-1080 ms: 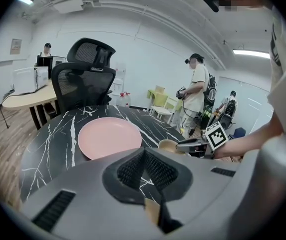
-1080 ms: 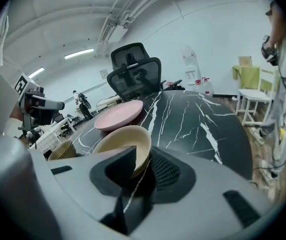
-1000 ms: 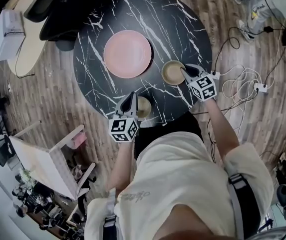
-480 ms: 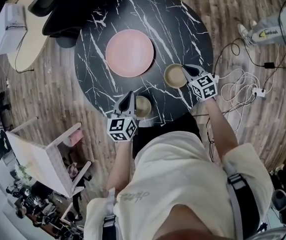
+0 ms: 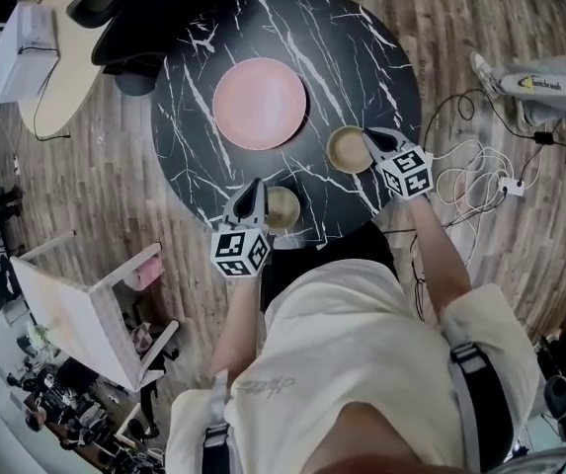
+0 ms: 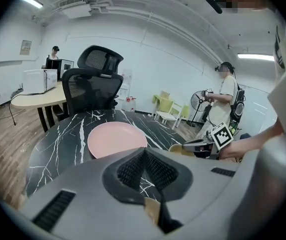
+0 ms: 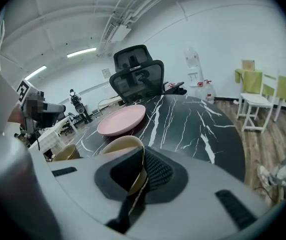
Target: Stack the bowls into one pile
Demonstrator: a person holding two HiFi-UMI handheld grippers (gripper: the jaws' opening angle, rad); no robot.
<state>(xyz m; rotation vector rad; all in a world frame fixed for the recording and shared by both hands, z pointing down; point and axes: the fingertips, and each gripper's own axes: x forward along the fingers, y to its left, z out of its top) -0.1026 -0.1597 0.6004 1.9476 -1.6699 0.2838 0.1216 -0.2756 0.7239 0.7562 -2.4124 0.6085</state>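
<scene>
Over the desk [image 5: 366, 62], head view: two tan bowls are sitting near the person's edge, apart from each other and not yet stacked. A pink plate [image 5: 259, 103] is lying farther in, clear of both.
Head view, left claw [image 5: 256, 191]: it is meeting the small bowl [image 5: 284, 208] at its left rim.
Head view, right claw [image 5: 371, 141]: it is meeting the large bowl [image 5: 347, 149] at its right rim.
Left gripper view, claw: it is pressing together on a thin tan edge, the small bowl's rim, low between the pads.
Left gripper view, beyond: the pink plate is lying ahead, and the right claw with the large bowl is showing off to the right.
Right gripper view, claw: it is pinching the large bowl's wall, one pad inside the rim and one outside.
Right gripper view, beyond: the small bowl is sitting at the left and the plate ahead.
Why, as a judgement: each rim is likely being gripped so that one bowl can be lifted while the other is steadied. The small bowl is looking fit to nest inside the large one.
</scene>
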